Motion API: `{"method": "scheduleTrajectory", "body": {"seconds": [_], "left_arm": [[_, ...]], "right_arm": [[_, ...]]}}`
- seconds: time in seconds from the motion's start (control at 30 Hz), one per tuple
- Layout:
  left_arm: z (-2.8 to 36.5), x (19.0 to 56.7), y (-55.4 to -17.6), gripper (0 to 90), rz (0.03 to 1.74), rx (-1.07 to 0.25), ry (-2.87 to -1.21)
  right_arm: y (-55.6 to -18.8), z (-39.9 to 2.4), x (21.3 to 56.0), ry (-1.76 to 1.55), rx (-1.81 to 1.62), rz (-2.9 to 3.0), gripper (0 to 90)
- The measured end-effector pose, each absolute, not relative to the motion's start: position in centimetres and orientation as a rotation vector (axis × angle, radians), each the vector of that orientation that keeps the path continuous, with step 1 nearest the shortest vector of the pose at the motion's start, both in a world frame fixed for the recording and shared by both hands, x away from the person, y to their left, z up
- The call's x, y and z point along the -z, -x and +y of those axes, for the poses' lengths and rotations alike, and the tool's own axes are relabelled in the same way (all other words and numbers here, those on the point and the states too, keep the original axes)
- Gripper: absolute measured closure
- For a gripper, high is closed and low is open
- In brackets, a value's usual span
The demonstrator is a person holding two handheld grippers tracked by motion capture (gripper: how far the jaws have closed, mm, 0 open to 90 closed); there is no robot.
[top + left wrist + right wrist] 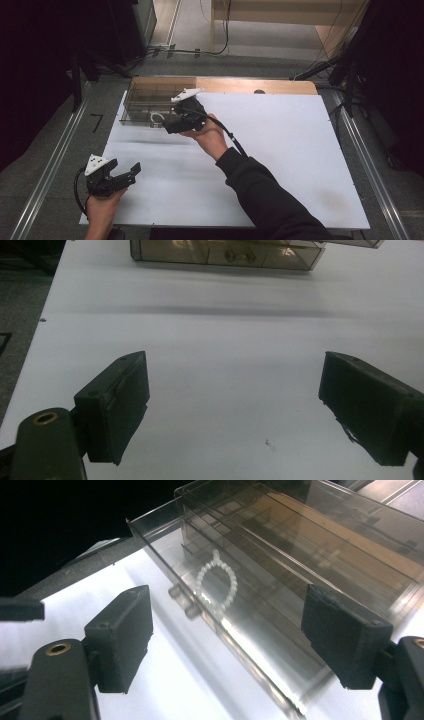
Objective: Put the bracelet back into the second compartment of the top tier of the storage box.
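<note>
A smoky clear plastic compartment box (145,102) stands at the back left of the white tabletop (280,150). A white bead bracelet (156,118) lies in one of its front compartments, seen through the wall as a bead bracelet (217,582) in the right gripper view. My right gripper (169,126) hovers at the box's front right corner, and there my right gripper (225,600) stands open with nothing between its pads, facing the box (280,555). My left gripper (127,170) rests near the front left table edge; close up, the left gripper (235,360) is wide open and empty.
A bare wooden strip (260,86) runs along the table's far edge behind the box. Metal rails (50,170) flank the table on the floor, and cables (200,50) lie beyond it. The box (225,252) sits far ahead of the left gripper.
</note>
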State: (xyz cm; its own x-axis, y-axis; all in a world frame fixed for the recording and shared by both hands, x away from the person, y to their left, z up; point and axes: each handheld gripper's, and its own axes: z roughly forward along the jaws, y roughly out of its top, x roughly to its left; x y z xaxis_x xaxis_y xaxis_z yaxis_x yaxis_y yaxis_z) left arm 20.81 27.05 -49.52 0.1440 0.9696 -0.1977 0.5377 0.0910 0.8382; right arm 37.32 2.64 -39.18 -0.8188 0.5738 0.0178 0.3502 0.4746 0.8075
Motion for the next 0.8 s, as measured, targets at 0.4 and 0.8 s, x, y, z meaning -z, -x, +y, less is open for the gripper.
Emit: {"method": "scheduleTrajectory", "body": {"seconds": [0.4,0.8], "left_arm": [[26.9,49.5,-20.9,13.1,1.51,-0.633,-1.565],[26.9,49.6,-21.0,13.1,1.512,-0.633,-1.57]], "right_arm": [[-35.8,-4.9,41.6,-0.887,-1.181,2.45,16.6],[-34.9,-9.7,43.3,-0.977,-1.14,2.417,16.0]]}}
